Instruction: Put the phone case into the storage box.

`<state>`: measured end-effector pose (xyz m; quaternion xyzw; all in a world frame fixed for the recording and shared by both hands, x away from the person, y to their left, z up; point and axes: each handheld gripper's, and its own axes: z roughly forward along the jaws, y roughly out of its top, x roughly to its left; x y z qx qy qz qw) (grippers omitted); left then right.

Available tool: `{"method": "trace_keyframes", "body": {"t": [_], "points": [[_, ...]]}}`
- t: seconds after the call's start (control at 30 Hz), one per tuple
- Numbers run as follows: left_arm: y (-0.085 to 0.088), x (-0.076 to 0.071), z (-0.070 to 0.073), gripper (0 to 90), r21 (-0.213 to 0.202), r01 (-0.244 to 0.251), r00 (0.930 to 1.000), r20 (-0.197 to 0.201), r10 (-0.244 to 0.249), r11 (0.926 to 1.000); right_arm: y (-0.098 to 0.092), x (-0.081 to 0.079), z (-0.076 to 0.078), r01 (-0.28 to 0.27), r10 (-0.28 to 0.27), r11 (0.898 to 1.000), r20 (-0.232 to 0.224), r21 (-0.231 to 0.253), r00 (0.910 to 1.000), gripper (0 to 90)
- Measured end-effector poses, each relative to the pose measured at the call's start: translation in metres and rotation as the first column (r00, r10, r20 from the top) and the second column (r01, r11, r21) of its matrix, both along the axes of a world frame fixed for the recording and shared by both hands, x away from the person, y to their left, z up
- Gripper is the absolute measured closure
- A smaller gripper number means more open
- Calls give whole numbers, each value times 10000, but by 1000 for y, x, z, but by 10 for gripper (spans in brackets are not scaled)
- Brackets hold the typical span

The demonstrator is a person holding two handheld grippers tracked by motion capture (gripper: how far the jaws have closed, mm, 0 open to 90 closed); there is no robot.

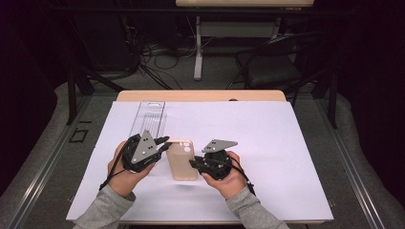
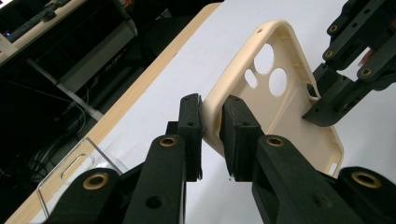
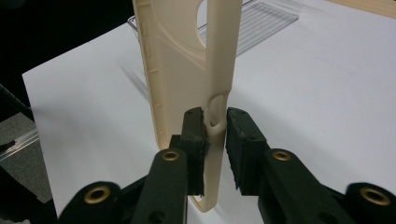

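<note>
A cream phone case [image 1: 181,160] sits at the middle of the white sheet [image 1: 267,138] that covers the wooden table [image 1: 200,95], held between the two grippers and lifted off the sheet, as its tilt in the left gripper view shows. The left gripper [image 2: 212,135] has its black jaws closed on one long rim of the case, near the corner with the camera cutouts; the right gripper [image 3: 215,140] pinches the opposite long rim at a small side slot, its jaws nearly together on the thin wall. In the high view the left gripper [image 1: 165,143] meets the case from the left and the right gripper [image 1: 193,163] from the right, each in a hand with a grey sleeve. The case is matte, soft-looking, with rounded corners, two round holes and a small oblong one, and a raised lip around its inner face. A clear plastic tray [image 1: 149,119], ribbed and rectangular with a hang slot at its far end, lies flat just behind the left gripper, toward the sheet's far left edge. The sheet's right half and near edge lie bare, and broad white margin surrounds the case on all sides.
</note>
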<state>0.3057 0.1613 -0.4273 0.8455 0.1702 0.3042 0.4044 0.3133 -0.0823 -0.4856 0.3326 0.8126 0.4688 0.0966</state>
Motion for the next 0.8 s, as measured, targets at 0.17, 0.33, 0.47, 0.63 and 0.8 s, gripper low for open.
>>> {"method": "trace_keyframes", "body": {"t": [0.17,0.33,0.47,0.63,0.8], "points": [[2,1,0,788,-189,-12,10000,10,12,9998,-1,0,1,-13,14,10000,-66,91,10000,729],[5,2,0,787,-296,-63,10000,24,64,9995,-4,1,2,10,-9,9998,-95,199,10000,698],[7,4,-1,787,-407,-228,9997,-30,227,9989,-6,2,3,27,-25,9995,-76,308,10000,656],[11,4,0,787,-648,-454,9990,-33,453,9969,-9,3,6,168,-167,9989,-32,438,9999,619],[13,3,2,787,-630,-594,9982,83,600,9962,-13,4,8,267,-267,9980,-1,574,9996,608]]}}
